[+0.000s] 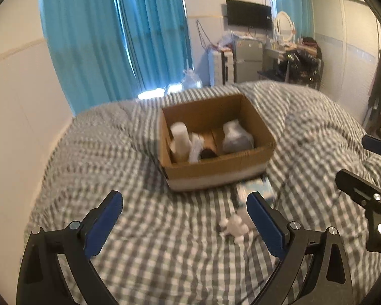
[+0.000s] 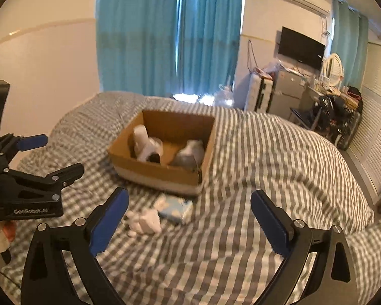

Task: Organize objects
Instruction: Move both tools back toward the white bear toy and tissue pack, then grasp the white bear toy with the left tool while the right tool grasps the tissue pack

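Now | both tongs, left [image 1: 184, 214] and right [image 2: 189, 211], gape empty | white toy [image 2: 144, 221] lies on bed [image 2: 266, 157] beside blue pack [image 2: 176, 209], before box [image 2: 160, 170] | likely soft, light: pinch its body.

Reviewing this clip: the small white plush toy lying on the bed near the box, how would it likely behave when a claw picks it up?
The plush toy looks soft and lumpy, so it would probably squash between the fingers rather than slip. It seems light for its size, barely denting the checked quilt. Loose limbs would likely dangle. Motion blur limits certainty.
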Available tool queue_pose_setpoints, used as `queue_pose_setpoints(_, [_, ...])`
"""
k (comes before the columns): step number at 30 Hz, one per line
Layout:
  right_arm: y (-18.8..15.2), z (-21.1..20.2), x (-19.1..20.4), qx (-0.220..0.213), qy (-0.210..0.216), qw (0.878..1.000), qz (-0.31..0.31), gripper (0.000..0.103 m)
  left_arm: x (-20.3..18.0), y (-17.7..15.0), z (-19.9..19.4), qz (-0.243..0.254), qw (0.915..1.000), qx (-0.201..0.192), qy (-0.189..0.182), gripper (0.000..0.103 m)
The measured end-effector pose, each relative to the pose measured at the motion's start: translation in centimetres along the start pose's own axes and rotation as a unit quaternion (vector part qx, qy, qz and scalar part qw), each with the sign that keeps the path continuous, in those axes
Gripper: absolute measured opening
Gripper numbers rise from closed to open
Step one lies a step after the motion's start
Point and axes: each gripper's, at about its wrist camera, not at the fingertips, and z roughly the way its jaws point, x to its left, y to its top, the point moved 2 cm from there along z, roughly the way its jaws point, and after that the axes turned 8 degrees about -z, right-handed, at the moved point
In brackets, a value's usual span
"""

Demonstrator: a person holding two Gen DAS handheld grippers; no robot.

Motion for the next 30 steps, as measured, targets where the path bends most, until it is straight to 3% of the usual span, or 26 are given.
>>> queue_pose_setpoints(11, [-3.1, 5.0, -1.1, 0.053, -0.020, 0.998, 0.021, 0.097, -1.5, -3.8, 5.9, -0.004, 0.9975, 0.070, -0.004, 0.100])
queue_pose_setpoints(19, [-3.4, 7.2, -1.6, 0.064, -0.025, 0.997, 0.027, 0.097, -3.5, -6.1, 10.9, 0.003, 0.9910, 0.125, -0.048, 0.100])
queue_pose_setpoints(26, [-3.7, 9.1, -2.0, 0.082, -0.020, 0.996, 0.032, 0.097, -5.8, -6.8, 13.4, 0.034, 0.9863, 0.135, -0.088, 0.100])
queue_pose_setpoints(30, [-4.1, 9.7, -2.2, 0.093, -0.017, 0.995, 0.039, 0.097, -6.8, -7.4, 14.4, 0.055, 0.9842, 0.143, -0.088, 0.100])
